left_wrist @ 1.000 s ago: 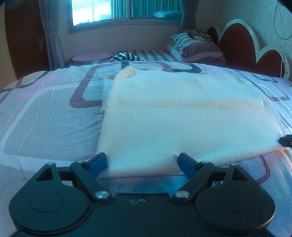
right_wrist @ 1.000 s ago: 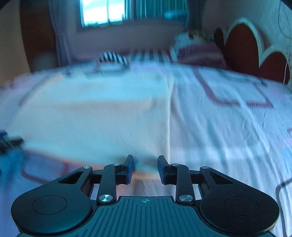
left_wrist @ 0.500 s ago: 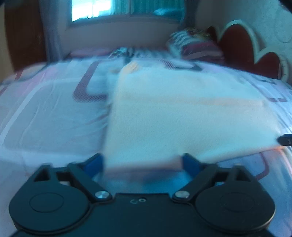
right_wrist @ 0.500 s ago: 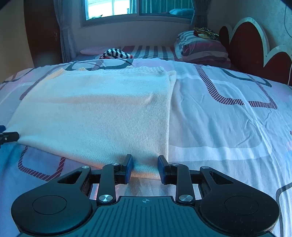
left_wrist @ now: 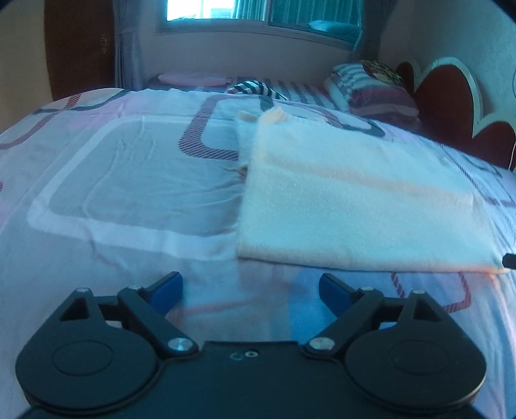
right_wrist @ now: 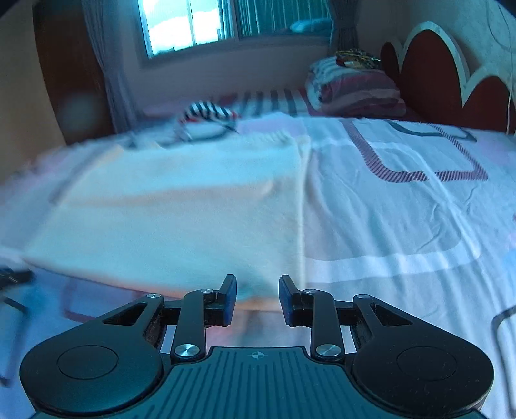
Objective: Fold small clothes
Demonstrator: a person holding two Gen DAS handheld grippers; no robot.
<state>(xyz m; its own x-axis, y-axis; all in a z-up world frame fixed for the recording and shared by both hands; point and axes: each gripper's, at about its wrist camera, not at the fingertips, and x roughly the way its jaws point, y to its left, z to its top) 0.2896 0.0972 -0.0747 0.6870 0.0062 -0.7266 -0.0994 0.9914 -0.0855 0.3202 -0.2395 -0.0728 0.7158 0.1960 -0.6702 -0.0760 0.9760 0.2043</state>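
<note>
A cream knitted garment lies folded flat on the patterned bedsheet; it also shows in the right wrist view. My left gripper is wide open and empty, just short of the garment's near left corner. My right gripper is open with a narrower gap, its blue-padded fingers at the garment's near right corner, with nothing between them. The right gripper's tip shows at the far right of the left wrist view.
A striped black-and-white garment lies at the far side of the bed. Stacked striped pillows rest against the red scalloped headboard. A window and curtains stand behind. Bare bedsheet spreads to the right.
My left gripper has pulled back and to the left, off the garment's near edge. My right gripper has opened a little wider at the garment's near right corner.
</note>
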